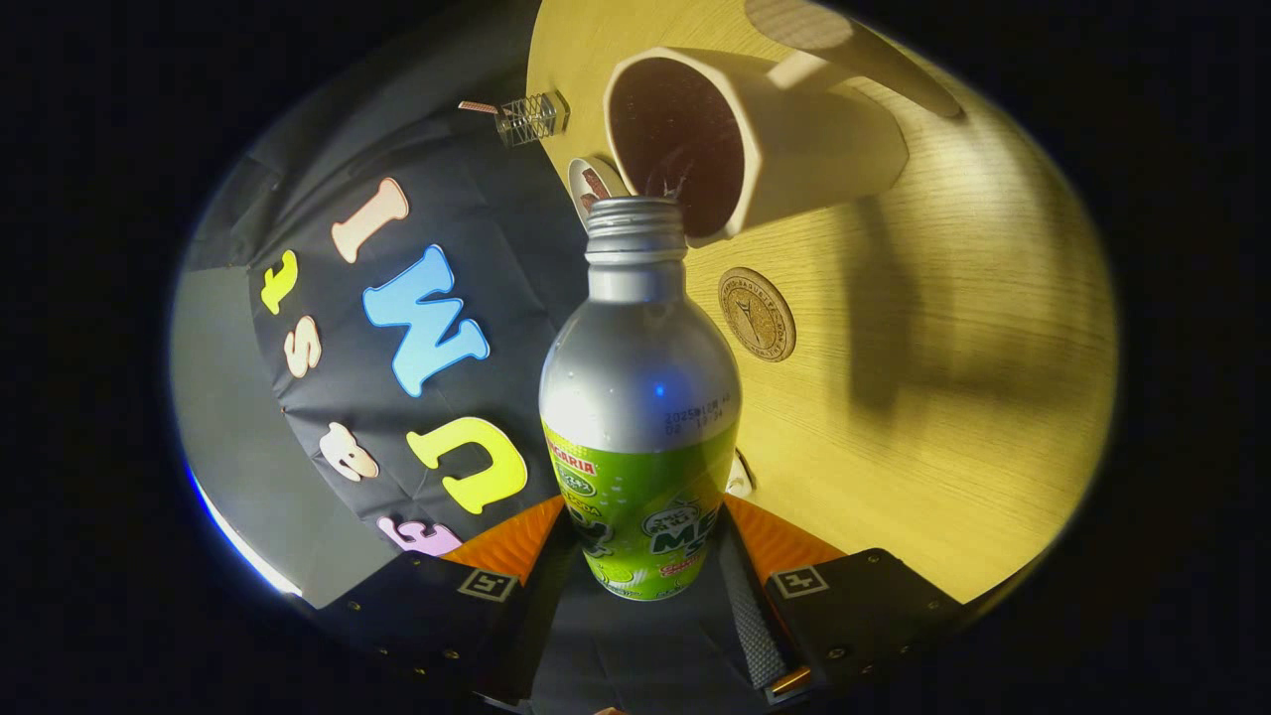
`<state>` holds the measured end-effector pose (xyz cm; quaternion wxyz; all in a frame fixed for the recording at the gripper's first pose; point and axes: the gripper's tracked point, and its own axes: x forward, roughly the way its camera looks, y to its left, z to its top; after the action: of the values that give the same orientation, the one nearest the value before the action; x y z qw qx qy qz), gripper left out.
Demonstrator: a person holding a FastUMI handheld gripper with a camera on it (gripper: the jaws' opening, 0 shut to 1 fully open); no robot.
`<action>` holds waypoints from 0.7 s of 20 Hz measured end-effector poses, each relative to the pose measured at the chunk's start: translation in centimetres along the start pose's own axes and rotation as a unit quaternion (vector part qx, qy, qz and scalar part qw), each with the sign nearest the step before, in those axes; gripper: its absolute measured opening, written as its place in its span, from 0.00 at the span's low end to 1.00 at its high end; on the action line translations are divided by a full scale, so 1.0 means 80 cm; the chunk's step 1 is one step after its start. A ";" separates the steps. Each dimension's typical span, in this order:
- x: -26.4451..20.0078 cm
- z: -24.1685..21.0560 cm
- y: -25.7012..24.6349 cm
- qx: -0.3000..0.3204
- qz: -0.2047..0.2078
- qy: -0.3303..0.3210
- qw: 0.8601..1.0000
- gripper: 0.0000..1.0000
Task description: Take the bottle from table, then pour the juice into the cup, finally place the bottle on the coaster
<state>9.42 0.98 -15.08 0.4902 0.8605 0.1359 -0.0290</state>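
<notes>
- Between the two fingers (643, 556): the bottle (640, 397), gripped at its green-labelled lower body, one finger pressed on each side, jaws closed only to the bottle's width.
- Bottle is silver above the label, cap off, threaded neck open; whole scene tilted, so bottle is tipped relative to the table (943, 397).
- Just beyond the bottle mouth: white cup (784, 149), its open rim facing the mouth and nearly touching it; dark inside, liquid level cannot tell.
- Cup handle sits on the far side from the bottle.
- Beside the bottle's shoulder, on the table: round brown coaster (757, 314), bare, apart from the cup.
- Behind the bottle neck, at the table edge: small round lid-like object (594, 185), partly hidden.
- Farther past it, by the table edge: small wire rack (531, 117).
- Table edge runs close behind the bottle; beyond the coaster, away from the bottle, wide bare wood with only shadows.
</notes>
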 end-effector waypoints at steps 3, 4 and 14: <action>-0.002 0.001 0.005 0.011 0.002 -0.001 1.000 0.78; -0.002 0.001 0.007 0.016 0.004 -0.002 1.000 0.78; 0.002 0.001 0.025 0.067 0.010 -0.006 0.998 0.78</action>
<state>10.11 -0.01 -13.45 0.4323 0.8926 0.1223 -0.0381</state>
